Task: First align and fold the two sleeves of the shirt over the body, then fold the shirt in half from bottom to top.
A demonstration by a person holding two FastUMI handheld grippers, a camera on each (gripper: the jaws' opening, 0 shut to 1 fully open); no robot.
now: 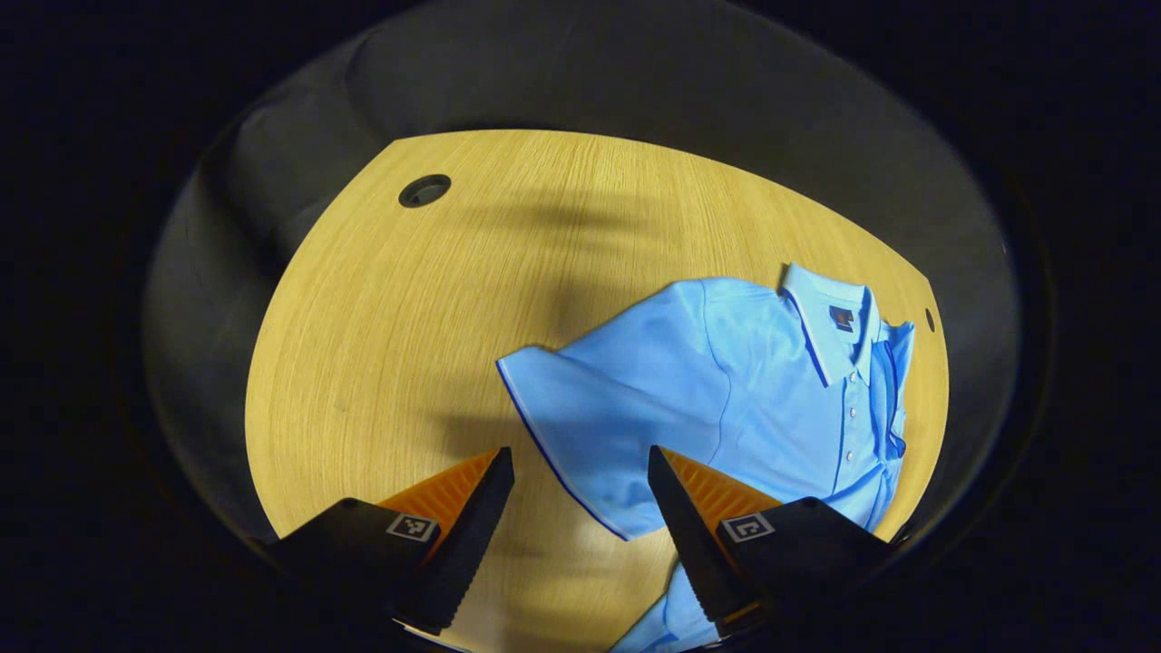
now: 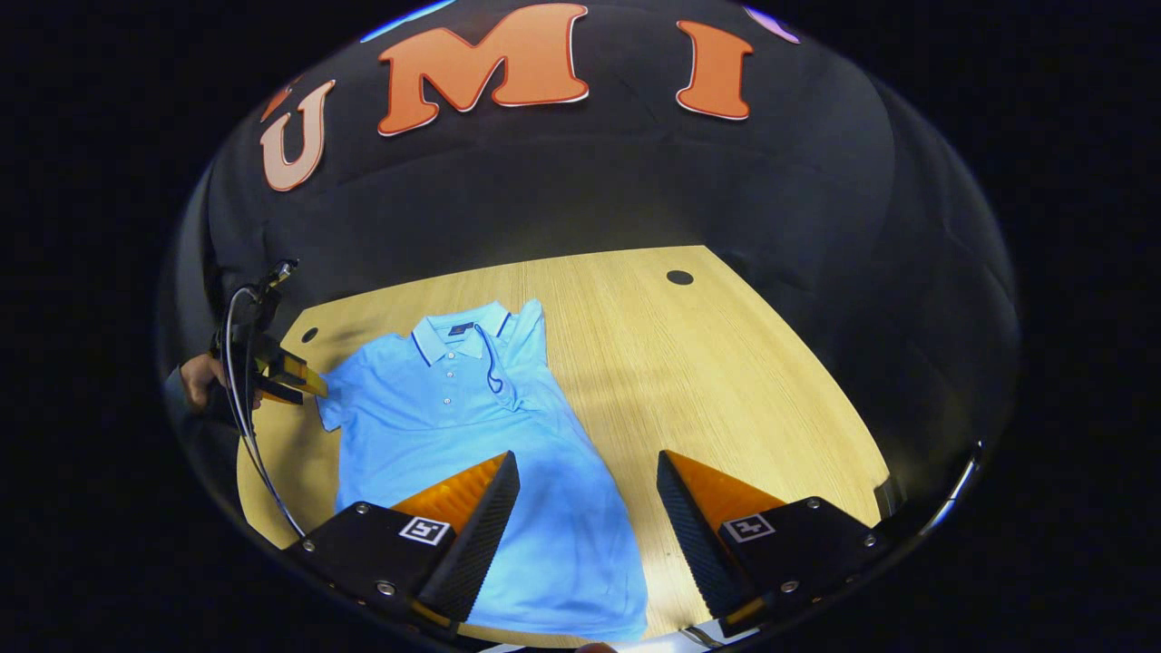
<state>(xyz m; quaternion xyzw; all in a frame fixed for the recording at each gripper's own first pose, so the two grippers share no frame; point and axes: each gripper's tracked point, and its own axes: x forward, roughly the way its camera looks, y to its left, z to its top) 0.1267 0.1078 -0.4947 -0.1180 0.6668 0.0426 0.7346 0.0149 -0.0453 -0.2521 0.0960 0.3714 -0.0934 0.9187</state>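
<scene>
The shirt (image 2: 463,435) lay flat on the table (image 2: 707,363), collar toward the far edge, one sleeve already folded over the body and the other sleeve (image 1: 580,426) still spread out. The left gripper (image 1: 580,462) hung with fingers wide just above that sleeve's hem, gripping nothing. The right gripper (image 2: 588,467) hovered wide open over the shirt's lower right edge, holding nothing.

The table (image 1: 390,345) is a light wood-grain surface with a rounded edge. A round cable hole (image 1: 424,190) is set near its far corner, and a second hole (image 2: 679,277) sits near the far edge in the right gripper view. Black cloth (image 2: 580,190) hangs behind the table as a backdrop.
</scene>
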